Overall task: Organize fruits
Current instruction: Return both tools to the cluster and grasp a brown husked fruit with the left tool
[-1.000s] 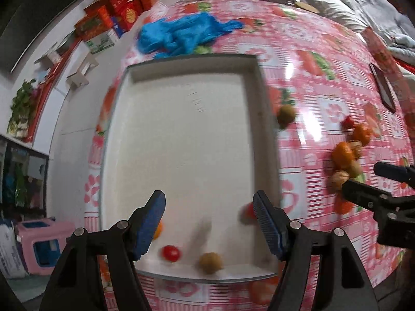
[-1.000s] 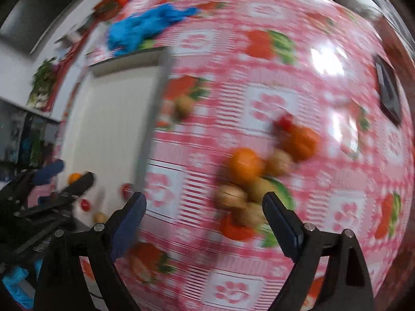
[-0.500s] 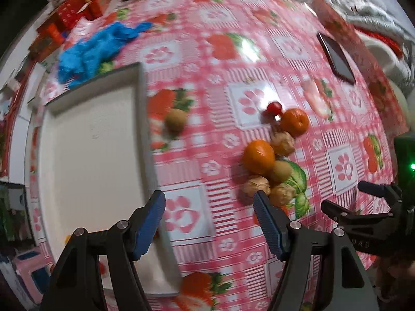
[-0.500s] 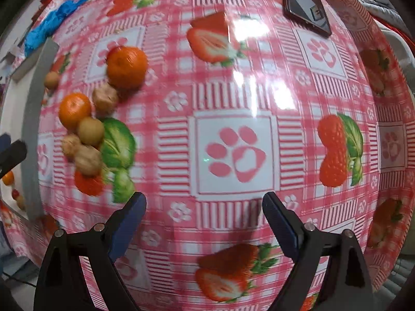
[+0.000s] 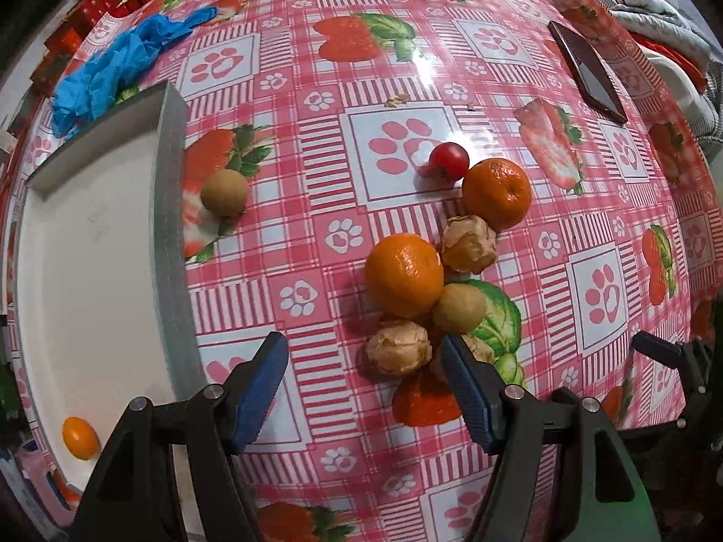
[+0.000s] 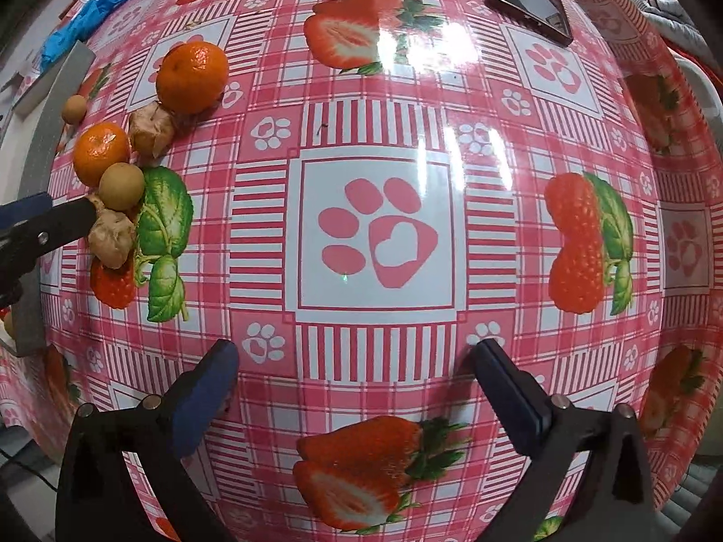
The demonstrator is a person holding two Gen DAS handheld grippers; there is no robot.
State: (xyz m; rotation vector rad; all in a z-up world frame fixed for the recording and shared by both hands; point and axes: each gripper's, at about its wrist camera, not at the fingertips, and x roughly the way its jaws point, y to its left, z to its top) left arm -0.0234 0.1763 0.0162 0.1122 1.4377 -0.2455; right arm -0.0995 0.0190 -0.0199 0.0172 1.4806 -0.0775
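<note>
Both pairs of jaws are standing open and empty, the right gripper (image 6: 350,388) having just been opening wider over bare tablecloth (image 6: 497,235). The left gripper (image 5: 363,386) is hanging just beside the fruit pile (image 5: 434,271), its right pad nearly touching a papery brown fruit (image 5: 397,348). The pile is lying ahead and slightly right of those jaws, with the tray (image 5: 171,244) to the left; the left hand is nearer.

bench cloth (image 5: 397,135): pink-white check, strawberries, paw prints
tray (image 5: 90,248): white
mandarins (image 5: 403,274): orange
glove (image 5: 108,72): blue
</note>
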